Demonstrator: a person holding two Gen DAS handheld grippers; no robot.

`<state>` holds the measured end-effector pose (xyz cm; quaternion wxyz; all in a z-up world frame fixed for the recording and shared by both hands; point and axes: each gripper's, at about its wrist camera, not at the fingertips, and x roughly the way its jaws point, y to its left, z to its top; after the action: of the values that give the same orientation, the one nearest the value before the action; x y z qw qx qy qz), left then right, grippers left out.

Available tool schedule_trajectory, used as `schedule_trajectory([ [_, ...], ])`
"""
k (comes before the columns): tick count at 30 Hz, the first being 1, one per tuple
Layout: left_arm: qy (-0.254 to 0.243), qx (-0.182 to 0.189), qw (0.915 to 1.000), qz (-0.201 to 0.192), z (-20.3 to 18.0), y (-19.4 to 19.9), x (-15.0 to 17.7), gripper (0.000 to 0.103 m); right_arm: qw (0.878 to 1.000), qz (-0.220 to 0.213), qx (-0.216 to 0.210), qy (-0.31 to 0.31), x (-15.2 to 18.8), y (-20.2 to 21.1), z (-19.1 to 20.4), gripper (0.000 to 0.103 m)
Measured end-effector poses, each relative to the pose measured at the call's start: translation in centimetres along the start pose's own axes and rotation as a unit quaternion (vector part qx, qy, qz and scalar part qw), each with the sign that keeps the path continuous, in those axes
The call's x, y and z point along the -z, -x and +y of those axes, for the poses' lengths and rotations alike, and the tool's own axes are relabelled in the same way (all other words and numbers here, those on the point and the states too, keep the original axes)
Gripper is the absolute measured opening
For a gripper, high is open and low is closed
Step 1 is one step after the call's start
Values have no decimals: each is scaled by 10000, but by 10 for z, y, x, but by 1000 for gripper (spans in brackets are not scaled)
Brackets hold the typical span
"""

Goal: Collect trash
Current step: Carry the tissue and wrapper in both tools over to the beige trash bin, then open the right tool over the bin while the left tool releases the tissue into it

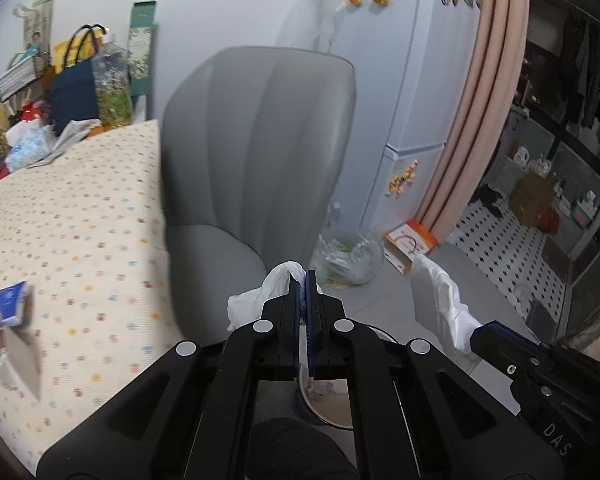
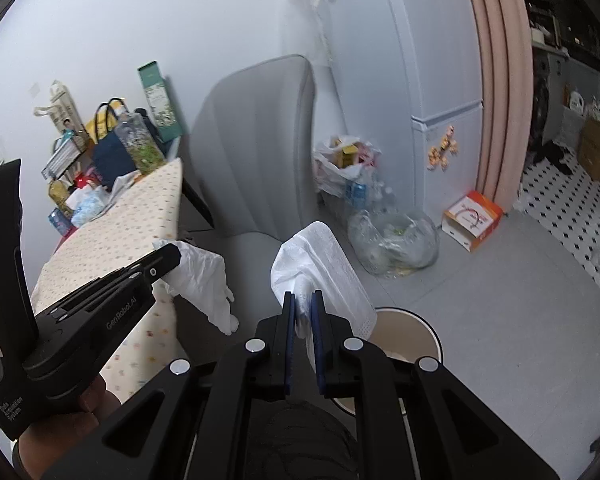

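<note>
Beside the table [image 1: 80,208], both grippers, left [image 1: 303,280] and right [image 2: 303,300], clamp tissues [image 1: 260,296] [image 2: 320,264] above the bin [image 2: 416,320]; dropping remains

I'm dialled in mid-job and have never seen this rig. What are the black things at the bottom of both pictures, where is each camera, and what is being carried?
No robot arm here: a person holds a hand-held black gripper in each hand, with a camera on each looking along its jaws. One picture is from the left gripper, the other from the right gripper; each also shows its partner off to the side. Both are shut on white crumpled tissue: the left tissue and the right tissue. Below them stands a round bin on the grey floor. Beside them are a grey chair, a table with a dotted cloth and a small blue pack on it.
</note>
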<state>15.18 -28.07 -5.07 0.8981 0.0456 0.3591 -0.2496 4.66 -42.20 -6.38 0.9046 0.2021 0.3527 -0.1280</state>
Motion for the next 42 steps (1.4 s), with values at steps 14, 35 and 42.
schedule_trajectory([
  [14,-257,59,9982,531,-27,-55,7,3,9975,463,193,-489,10,-52,-51,12],
  [35,-588,349,9949,736,-69,-74,15,3,9924,393,793,-850,13,-39,-97,34],
  [42,-770,629,9909,905,-90,-76,19,13,9903,306,948,-965,12,-29,-108,36],
])
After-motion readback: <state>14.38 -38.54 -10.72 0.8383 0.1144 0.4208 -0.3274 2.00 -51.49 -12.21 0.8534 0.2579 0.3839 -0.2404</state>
